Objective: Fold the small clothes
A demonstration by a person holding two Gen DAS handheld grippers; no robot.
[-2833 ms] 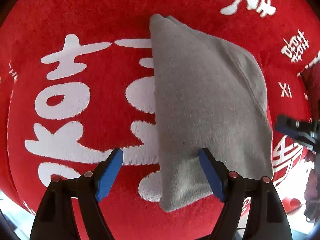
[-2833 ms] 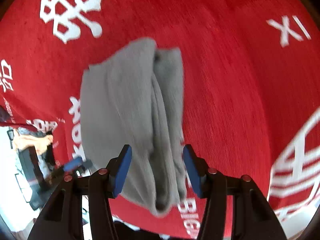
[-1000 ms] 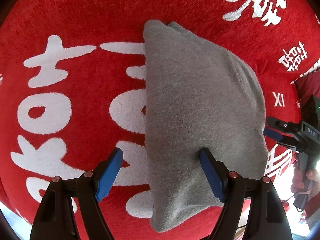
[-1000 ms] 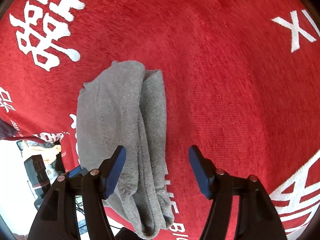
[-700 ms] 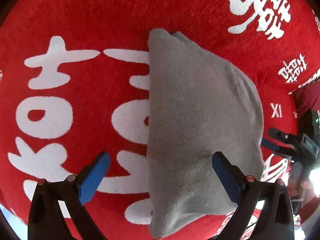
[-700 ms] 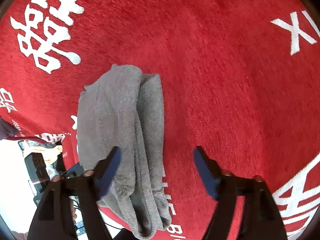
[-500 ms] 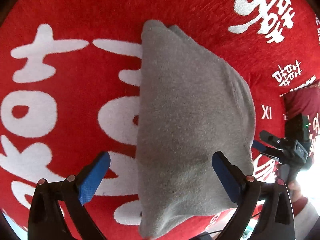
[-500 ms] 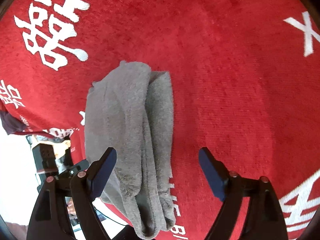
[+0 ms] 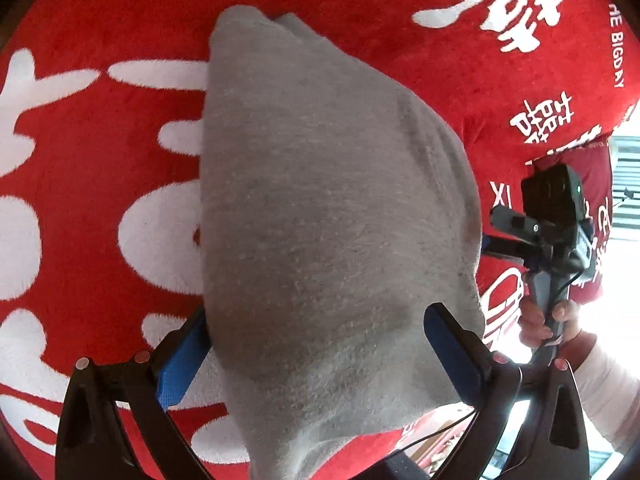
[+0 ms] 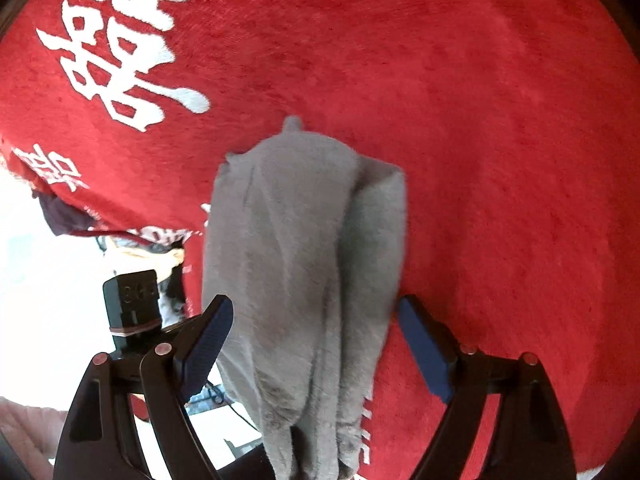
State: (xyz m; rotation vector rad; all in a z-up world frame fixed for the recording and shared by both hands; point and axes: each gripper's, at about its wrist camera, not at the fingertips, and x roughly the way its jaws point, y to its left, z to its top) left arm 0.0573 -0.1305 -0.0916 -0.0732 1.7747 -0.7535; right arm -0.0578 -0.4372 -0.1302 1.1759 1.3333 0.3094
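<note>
Red cloth (image 9: pixel 360 20), grey garment (image 9: pixel 320 208) overhanging edge

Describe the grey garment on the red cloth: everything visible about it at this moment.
The grey garment is soft, fuzzy knit, folded into a thick bundle with layered edges visible in the right wrist view. It lies on the red cloth printed with white characters, its near end reaching the cloth's edge. It sits between the open fingers of both grippers; neither clearly grips it.

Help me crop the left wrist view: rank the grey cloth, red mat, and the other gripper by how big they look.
1. red mat, filling most of the frame
2. grey cloth
3. right gripper, smallest, but farther off, so its apparent size misleads
</note>
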